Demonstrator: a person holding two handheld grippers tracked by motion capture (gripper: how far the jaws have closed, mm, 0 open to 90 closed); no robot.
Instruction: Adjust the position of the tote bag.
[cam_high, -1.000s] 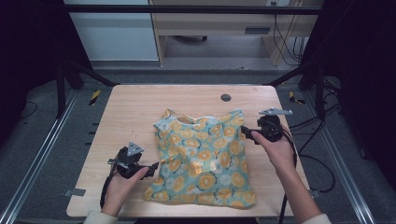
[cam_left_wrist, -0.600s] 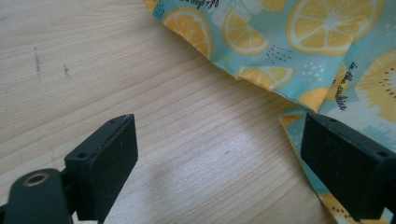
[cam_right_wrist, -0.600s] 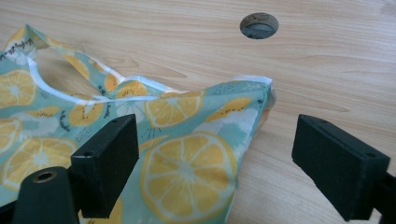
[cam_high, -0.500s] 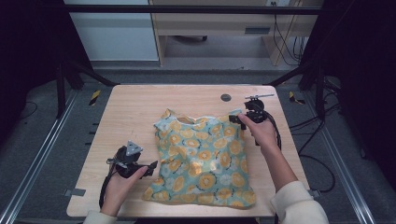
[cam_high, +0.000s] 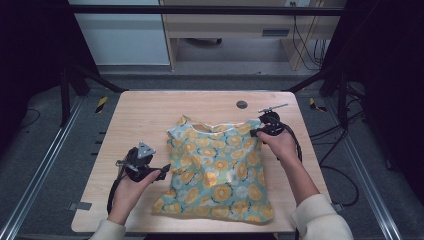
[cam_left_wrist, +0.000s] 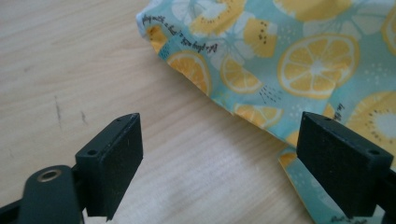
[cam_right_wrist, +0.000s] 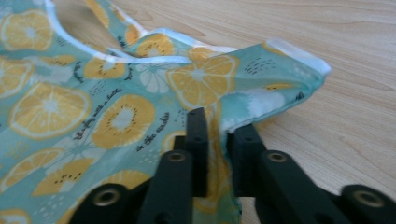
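Observation:
A teal cloth (cam_high: 220, 170) printed with yellow lemon slices lies crumpled on the wooden table (cam_high: 150, 115). My right gripper (cam_high: 254, 132) is at the cloth's far right corner. Its jaws have just been closing and now pinch a fold of the cloth (cam_right_wrist: 93, 107) between them, right gripper (cam_right_wrist: 218, 123) shut. My left gripper (cam_high: 164, 172) sits at the cloth's left edge, jaws wide though they have just been closing a little. In the left gripper view bare wood lies between the left gripper (cam_left_wrist: 219, 140) jaws, and the cloth (cam_left_wrist: 280, 56) hem runs by the right jaw.
A small dark round disc (cam_high: 242, 104) sits near the table's far edge. Metal frame rails run along both sides of the table, and cables (cam_high: 320, 150) trail on the floor at the right. Bare wood shows on the table's left and far parts.
My right gripper moved left and away from me to the cloth's far right corner and shut on it. My left gripper shifted slightly by the cloth's left edge.

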